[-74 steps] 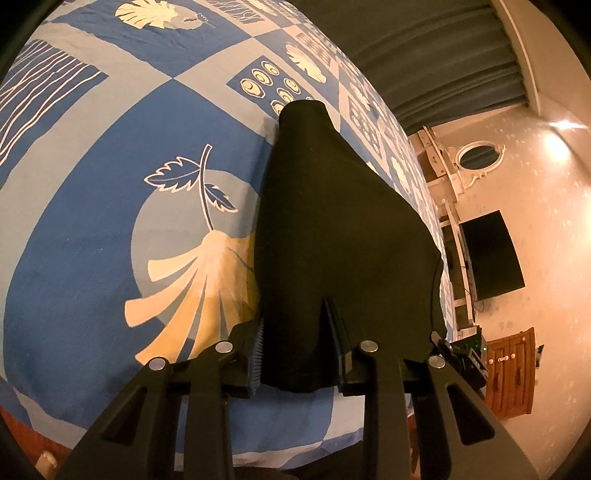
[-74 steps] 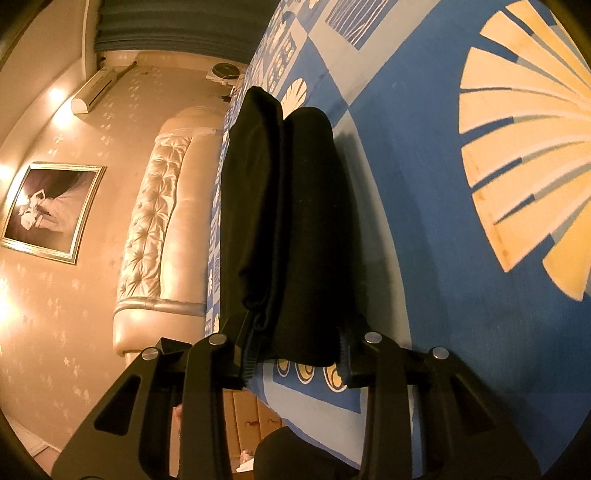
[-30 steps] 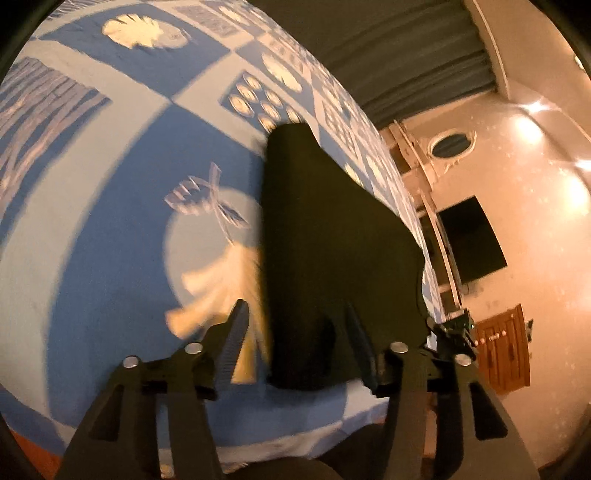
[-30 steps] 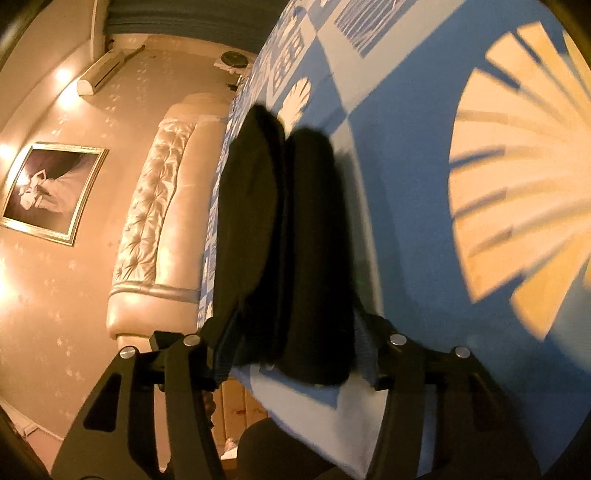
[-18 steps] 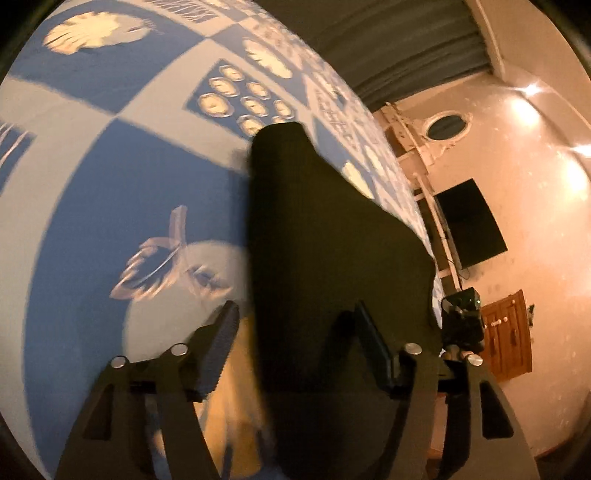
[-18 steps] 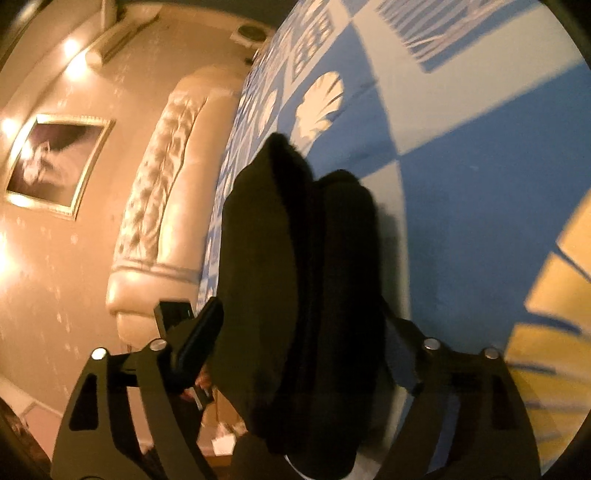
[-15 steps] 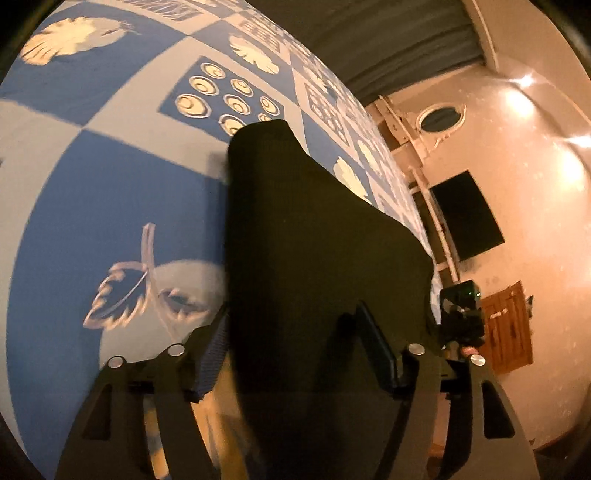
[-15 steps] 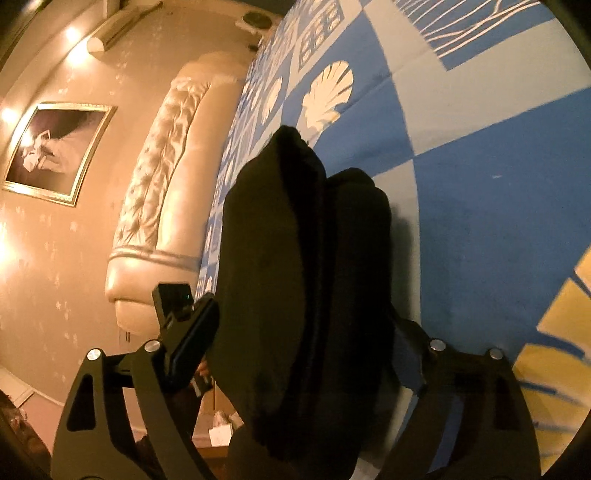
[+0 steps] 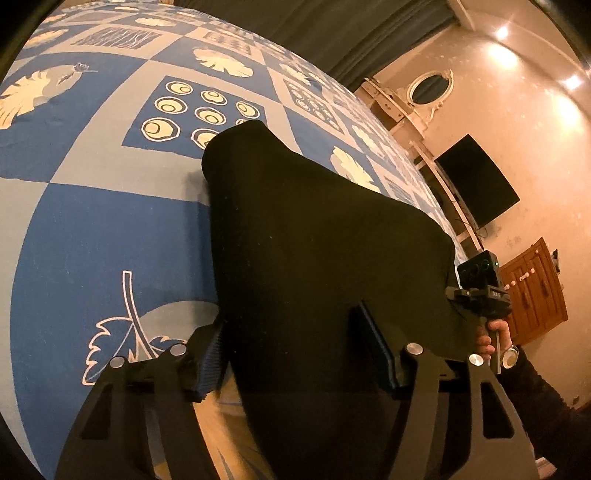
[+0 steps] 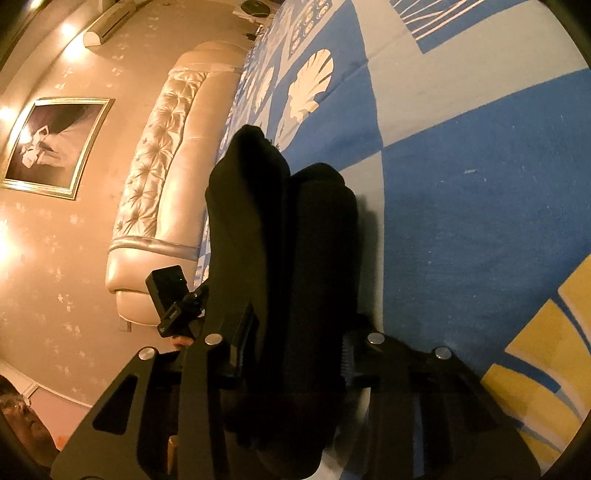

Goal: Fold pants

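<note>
The black pants lie folded into a thick pad on the bed, on a bedspread of blue and grey squares printed with cream leaves, shells and ringed circles. The left gripper sits over the near edge of the pad with its jaws standing fairly wide; they have just eased in a little. The cloth runs between them, though the fabric is so dark that I cannot tell whether the pads actually press on it. The right gripper has just closed down hard, and its jaws now pinch the stacked edge of the pants.

Beyond the foot of the bed hang dark curtains. On the pale, spot-lit wall there is an oval mirror, a black screen and a wooden cabinet. On the other side stands a tufted cream headboard with a framed picture above an air conditioner.
</note>
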Demonstrator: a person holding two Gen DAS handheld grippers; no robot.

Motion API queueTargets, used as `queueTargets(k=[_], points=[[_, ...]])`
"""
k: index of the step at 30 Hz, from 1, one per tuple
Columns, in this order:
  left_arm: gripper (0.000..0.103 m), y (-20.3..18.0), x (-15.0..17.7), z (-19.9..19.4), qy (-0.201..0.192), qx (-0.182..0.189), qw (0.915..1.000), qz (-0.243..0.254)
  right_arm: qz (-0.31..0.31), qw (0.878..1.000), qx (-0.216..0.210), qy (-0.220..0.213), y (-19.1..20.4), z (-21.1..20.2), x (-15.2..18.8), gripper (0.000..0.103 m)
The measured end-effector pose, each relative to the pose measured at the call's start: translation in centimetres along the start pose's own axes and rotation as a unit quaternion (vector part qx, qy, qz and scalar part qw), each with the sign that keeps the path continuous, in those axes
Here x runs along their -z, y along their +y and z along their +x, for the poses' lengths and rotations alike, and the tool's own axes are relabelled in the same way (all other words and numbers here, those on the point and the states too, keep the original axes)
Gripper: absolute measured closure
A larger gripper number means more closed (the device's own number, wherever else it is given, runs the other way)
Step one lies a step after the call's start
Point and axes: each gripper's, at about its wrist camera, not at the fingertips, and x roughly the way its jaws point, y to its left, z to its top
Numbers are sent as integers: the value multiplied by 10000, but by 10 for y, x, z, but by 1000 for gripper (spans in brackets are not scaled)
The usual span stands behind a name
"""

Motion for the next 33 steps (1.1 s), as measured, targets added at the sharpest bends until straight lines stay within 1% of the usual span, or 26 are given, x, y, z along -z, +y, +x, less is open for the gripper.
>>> queueTargets(k=[2,6,8,13,17,20,23,24,26,28,29,30,32,33], points=[[38,1,1,-1,-4,19,10000,-11,-47,10000,14,-3,2,1,0,68],[38,0,-5,0,38,34,10000,-58,-129,9999,-90,-61,5,-2,-1,58],[38,2,-8,1,76,70,9999,-75,-162,9997,-139,-114,4,-5,-1,55],[38,6,-13,2,57,86,9998,-139,-261,9993,-56,-258,4,-10,-4,50],[37,12,-18,3,13,84,9998,-158,-273,9989,-41,-375,4,-13,-7,40],[37,15,-26,4,-36,3,9998,-171,-215,9985,-34,-497,5,-14,-18,31],[32,19,-37,8,-25,-22,9998,-179,-251,9980,81,-575,9,-11,-29,27],[32,21,-40,11,-6,-33,9998,-188,-216,9977,54,-635,9,-12,-32,25],[32,23,-46,13,7,-20,9998,-212,-73,9971,-39,-760,4,-13,-41,24],[32,26,-51,15,5,22,9996,-265,-46,9978,9,-662,2,-9,-48,25],[32,27,-52,16,4,31,9996,-268,-122,9981,76,-602,3,-7,-50,30],[32,28,-53,17,5,39,9996,-269,-187,9981,238,-528,3,-3,-53,51],[32,30,-55,18,-8,61,9996,-292,93,9983,347,-459,-10,-1,-55,70],[33,29,-56,19,-17,25,9997,-244,129,9983,331,-466,-14,-1,-55,74]])
